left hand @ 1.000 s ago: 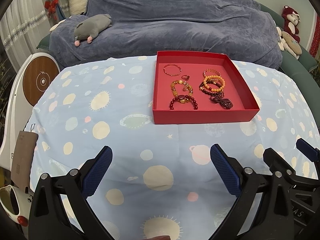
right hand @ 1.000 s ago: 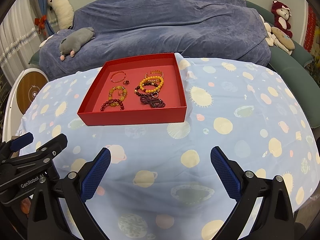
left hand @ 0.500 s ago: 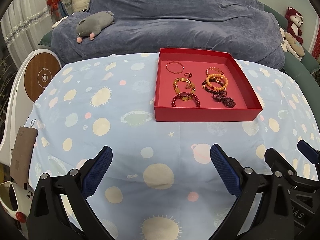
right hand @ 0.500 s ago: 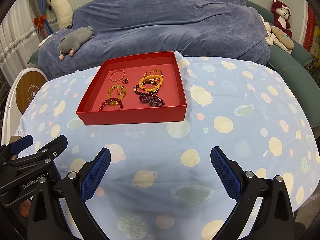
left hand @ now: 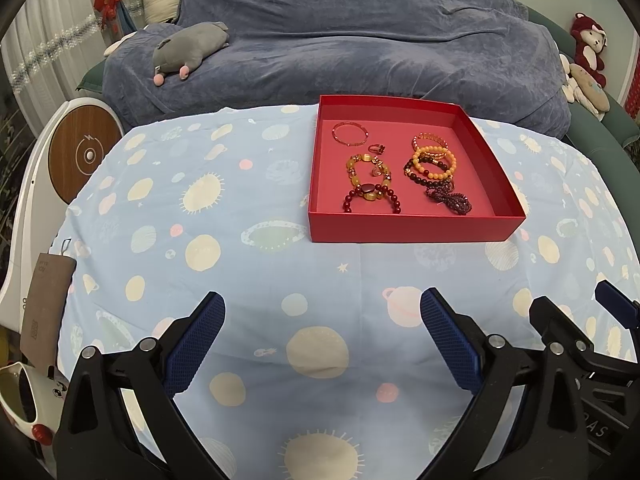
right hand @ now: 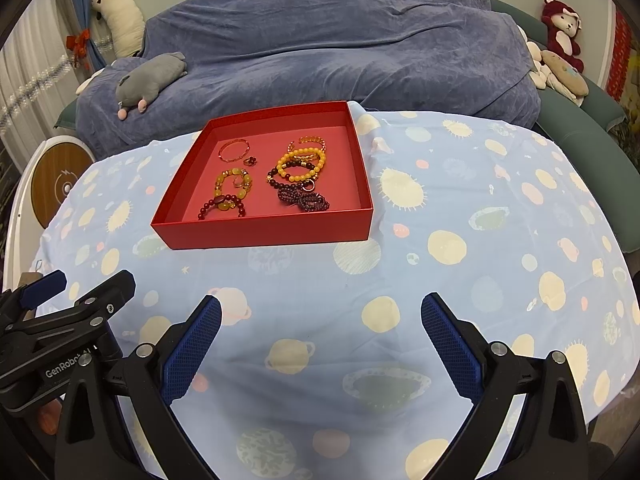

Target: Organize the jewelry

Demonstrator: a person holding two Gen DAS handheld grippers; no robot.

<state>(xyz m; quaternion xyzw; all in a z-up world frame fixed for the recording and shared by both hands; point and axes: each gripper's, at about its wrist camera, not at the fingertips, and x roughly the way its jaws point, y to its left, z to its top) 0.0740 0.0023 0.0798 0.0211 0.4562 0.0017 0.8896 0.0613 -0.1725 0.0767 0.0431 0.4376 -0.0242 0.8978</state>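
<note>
Since 1 s ago: red box (left hand: 414, 229) nearer & larger in both views, so both claws closing in on it. Left claw (left hand: 322, 340) and right claw (right hand: 320, 340) wide open, empty, above patterned desk cloth (left hand: 248, 280). Bracelets (left hand: 370, 188), beads and ring (left hand: 376, 148) already inside box; sorted or awaiting sorting, can't tell. Right view alone shows bare cloth right of box; left view alone, a tag (left hand: 46, 312) at desk's left edge.

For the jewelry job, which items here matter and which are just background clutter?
Belongs to the job:
red box
thin red bangle
small ring
yellow bead bracelet
dark purple bead strand
left tool and right tool, both open

Just lying about:
grey plush toy
red plush monkey
blue blanket
</note>
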